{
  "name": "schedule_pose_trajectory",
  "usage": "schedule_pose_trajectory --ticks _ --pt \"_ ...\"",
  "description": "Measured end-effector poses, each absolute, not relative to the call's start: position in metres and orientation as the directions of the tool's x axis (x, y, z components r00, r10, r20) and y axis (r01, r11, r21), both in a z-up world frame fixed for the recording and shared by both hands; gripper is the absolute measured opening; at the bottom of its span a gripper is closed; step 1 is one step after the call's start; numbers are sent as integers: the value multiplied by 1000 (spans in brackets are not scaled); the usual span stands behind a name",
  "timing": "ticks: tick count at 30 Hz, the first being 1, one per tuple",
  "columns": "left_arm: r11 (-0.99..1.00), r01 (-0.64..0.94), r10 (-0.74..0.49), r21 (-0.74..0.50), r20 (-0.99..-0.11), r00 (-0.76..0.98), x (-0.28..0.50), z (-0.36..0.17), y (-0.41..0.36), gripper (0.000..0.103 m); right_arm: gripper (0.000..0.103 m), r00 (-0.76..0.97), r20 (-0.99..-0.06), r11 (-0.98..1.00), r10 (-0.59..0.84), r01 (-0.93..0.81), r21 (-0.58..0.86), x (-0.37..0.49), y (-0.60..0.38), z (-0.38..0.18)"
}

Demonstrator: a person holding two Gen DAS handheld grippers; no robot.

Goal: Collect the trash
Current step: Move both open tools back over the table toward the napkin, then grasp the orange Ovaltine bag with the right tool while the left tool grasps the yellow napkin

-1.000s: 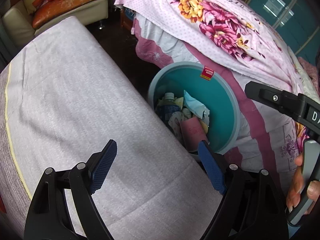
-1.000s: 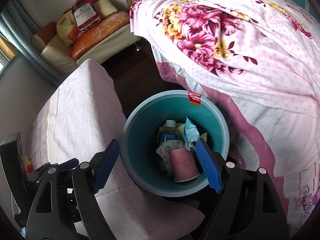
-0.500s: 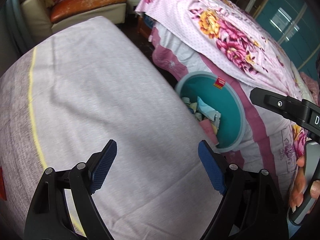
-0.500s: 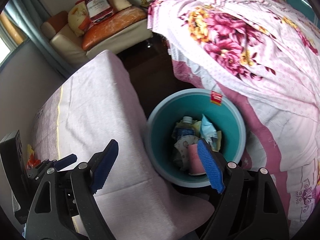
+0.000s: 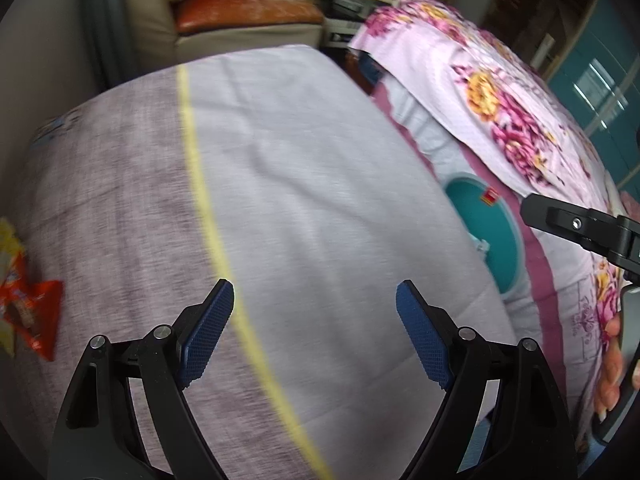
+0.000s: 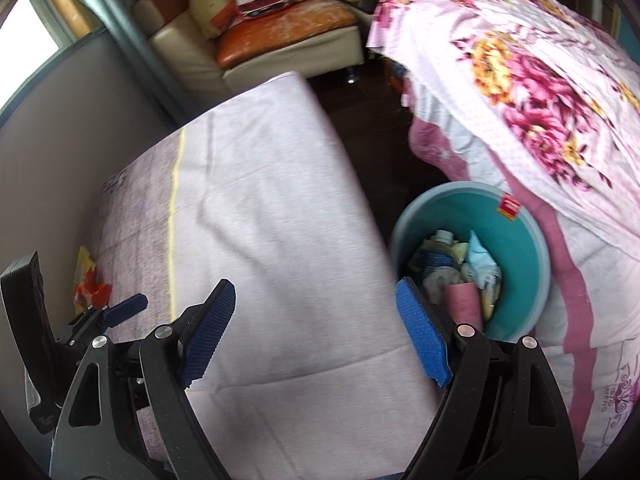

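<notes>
A teal bin (image 6: 524,248) holding a pink cup (image 6: 464,304), a bottle and crumpled wrappers stands between the low cloth-covered table (image 6: 272,248) and the bed. In the left wrist view only a slice of the bin (image 5: 496,232) shows past the table edge. An orange and yellow snack wrapper (image 5: 28,312) lies at the table's far left; the right wrist view shows that wrapper (image 6: 88,284) small beside the other gripper. My left gripper (image 5: 315,332) hangs open over the table (image 5: 304,208), nothing between its pads. My right gripper (image 6: 316,332) is open and empty above the table's right edge.
A bed with a pink floral quilt (image 6: 532,80) fills the right side. A cream sofa with an orange cushion (image 6: 280,28) stands at the back. Dark floor (image 6: 384,120) runs between table and bed. A hand (image 5: 612,364) on the other gripper's handle shows at the right edge.
Both grippers have swung left, away from the bin and over the table. The bin slid to the right of both views, and the snack wrapper came into view at the left.
</notes>
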State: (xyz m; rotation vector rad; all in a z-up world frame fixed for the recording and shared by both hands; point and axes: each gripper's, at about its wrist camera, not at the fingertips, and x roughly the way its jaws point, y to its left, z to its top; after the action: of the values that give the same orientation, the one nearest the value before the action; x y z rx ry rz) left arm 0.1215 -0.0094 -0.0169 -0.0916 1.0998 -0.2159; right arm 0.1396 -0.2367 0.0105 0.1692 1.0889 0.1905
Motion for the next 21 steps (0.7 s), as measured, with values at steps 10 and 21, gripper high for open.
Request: schedule_pose_trajectory --ticks 10,21 --pt "989 -35 -109 -141 -879 465 92 -21 104 84 79 365 -888 952 281 -223 209 138 -140 5" --pt "969 -219 -3 -113 -895 447 45 -37 230 84 79 222 -906 851 361 -477 222 138 -2 -14"
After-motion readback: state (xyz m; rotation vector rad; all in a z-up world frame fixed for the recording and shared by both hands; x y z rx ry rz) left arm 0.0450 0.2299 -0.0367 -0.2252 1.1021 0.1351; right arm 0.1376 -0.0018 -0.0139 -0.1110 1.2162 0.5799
